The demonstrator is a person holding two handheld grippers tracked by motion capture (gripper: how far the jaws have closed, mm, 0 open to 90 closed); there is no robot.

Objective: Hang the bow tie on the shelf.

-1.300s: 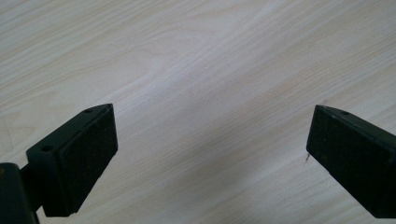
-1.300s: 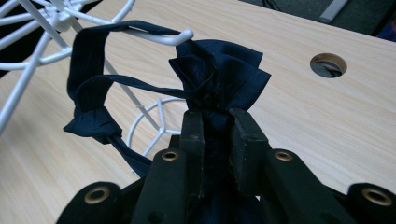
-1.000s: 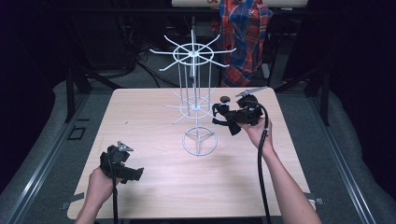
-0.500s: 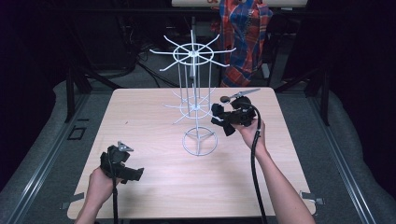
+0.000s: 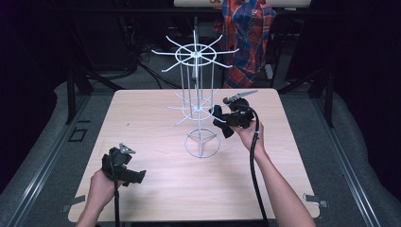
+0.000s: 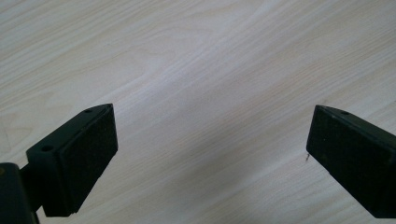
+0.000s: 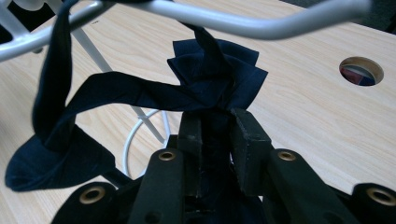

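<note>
A white wire rack (image 5: 198, 104) with two tiers of spoke hooks stands on the wooden table (image 5: 156, 189). My right gripper (image 5: 221, 118) is shut on a dark navy fabric bow (image 7: 212, 79); its strap loops over a lower-tier hook (image 7: 233, 18) of the rack. In the high view the bow (image 5: 218, 115) hangs at the rack's lower right spokes. My left gripper (image 5: 130, 175) rests low near the table's front left corner, open, with bare wood between its pads (image 6: 84, 154).
The rack's ring base (image 5: 202, 143) sits mid-table. A round hole (image 7: 361, 70) in the tabletop lies to the right in the right gripper view. A plaid garment (image 5: 248, 33) hangs behind the table. Black cables trail from both grippers.
My right gripper has moved left with the bow, closer to the rack's lower hooks. The left gripper has stayed put.
</note>
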